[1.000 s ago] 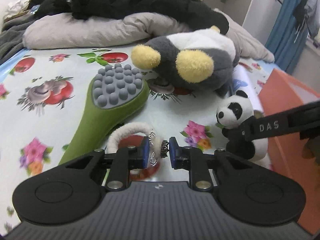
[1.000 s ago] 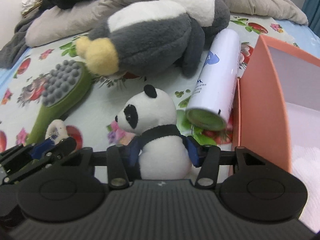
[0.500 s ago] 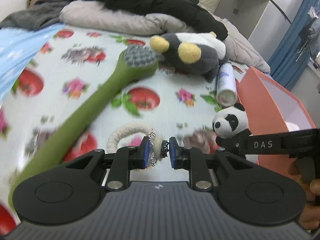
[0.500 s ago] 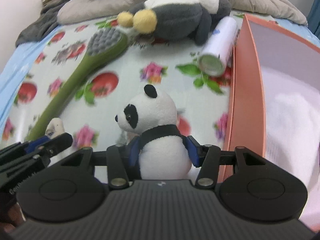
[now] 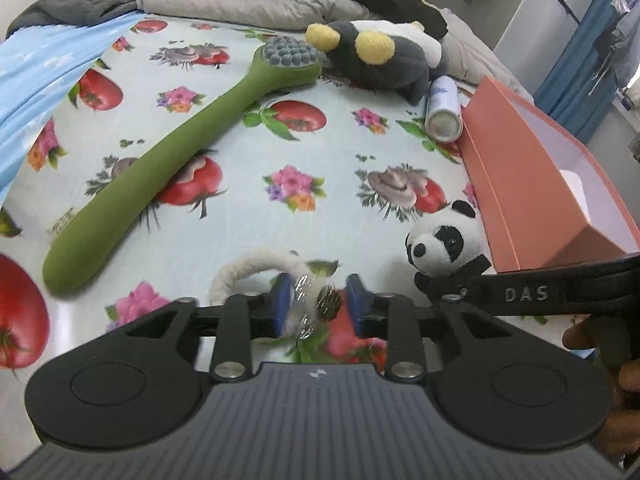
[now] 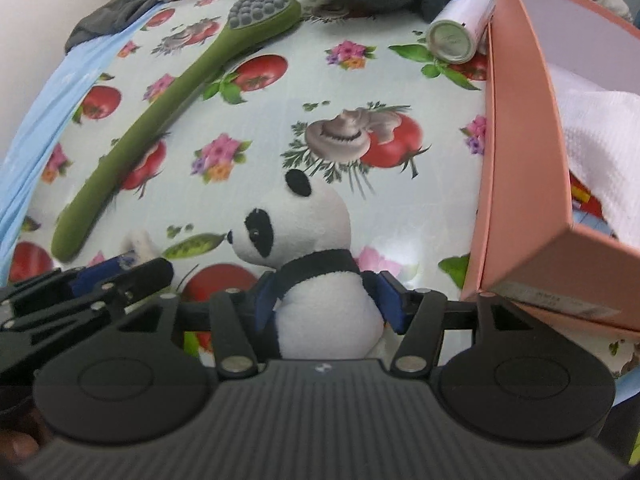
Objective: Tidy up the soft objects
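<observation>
Both hands are working the release step, judging by how things lie. The left gripper [image 5: 316, 307] is at the lower centre of its view, and its jaws have just been opening: the blue pads are now standing apart, with the fuzzy white ring [image 5: 256, 270] and its metal charms loose and blurred between them, no longer pinched. The right gripper [image 6: 326, 300] has also just been opening a little, yet the panda plush [image 6: 308, 264] is sitting between its pads, which are seemingly touching its body; I judge it as held for now. The pink box [image 6: 520, 152], at the right of that view, is lying just beside the panda and already holding a white towel [image 6: 592, 136].

If the box is the goal, the next move is calling for carrying the panda rightward over the wall before letting go.

Everything is resting on a bed with a tomato-and-flower sheet [image 5: 304, 148]. A green massage brush [image 5: 192, 136], a grey penguin plush [image 5: 380, 60] and a white spray can [image 5: 442, 106] are lying toward the top, with pillows and dark clothes beyond.
</observation>
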`<action>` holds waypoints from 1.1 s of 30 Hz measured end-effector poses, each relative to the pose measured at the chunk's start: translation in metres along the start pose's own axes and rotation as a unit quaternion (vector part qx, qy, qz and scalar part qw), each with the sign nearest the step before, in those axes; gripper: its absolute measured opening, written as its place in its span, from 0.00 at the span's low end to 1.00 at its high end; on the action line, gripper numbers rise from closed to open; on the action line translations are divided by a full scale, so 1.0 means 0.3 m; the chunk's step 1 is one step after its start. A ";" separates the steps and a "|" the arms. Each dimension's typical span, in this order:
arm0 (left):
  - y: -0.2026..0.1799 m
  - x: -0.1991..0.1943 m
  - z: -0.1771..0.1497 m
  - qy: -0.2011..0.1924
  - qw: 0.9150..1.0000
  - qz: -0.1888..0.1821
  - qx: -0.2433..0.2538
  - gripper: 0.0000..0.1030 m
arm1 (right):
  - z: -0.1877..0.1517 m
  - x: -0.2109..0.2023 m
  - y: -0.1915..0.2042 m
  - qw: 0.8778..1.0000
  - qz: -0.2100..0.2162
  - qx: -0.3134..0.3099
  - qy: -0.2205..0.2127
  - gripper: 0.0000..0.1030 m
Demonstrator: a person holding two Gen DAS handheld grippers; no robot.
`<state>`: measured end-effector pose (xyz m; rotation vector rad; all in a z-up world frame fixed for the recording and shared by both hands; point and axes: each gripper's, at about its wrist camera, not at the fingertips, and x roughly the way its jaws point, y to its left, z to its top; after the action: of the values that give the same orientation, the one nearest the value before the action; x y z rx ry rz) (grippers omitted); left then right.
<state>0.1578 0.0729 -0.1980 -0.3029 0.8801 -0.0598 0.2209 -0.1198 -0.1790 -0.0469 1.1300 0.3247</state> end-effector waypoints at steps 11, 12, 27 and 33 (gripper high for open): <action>0.013 -0.046 -0.045 -0.010 1.000 0.015 0.022 0.67 | -0.010 -0.050 -0.008 0.998 0.045 -0.036 -0.031 0.57; 0.017 -0.047 -0.045 -0.011 1.000 0.017 0.022 0.67 | -0.008 -0.047 -0.005 0.997 0.047 -0.043 -0.035 0.57; 0.033 0.004 -0.029 0.000 0.998 0.026 0.053 0.74 | -0.028 0.033 0.033 0.994 0.072 -0.079 0.009 0.41; 0.023 0.038 -0.013 0.008 0.997 0.024 0.070 0.78 | -0.029 -0.020 0.002 0.996 0.053 -0.069 -0.011 0.41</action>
<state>0.1617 0.0765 -0.2107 -0.1499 0.8931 -0.0787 0.2107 -0.1223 -0.1772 -0.1057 1.0889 0.4977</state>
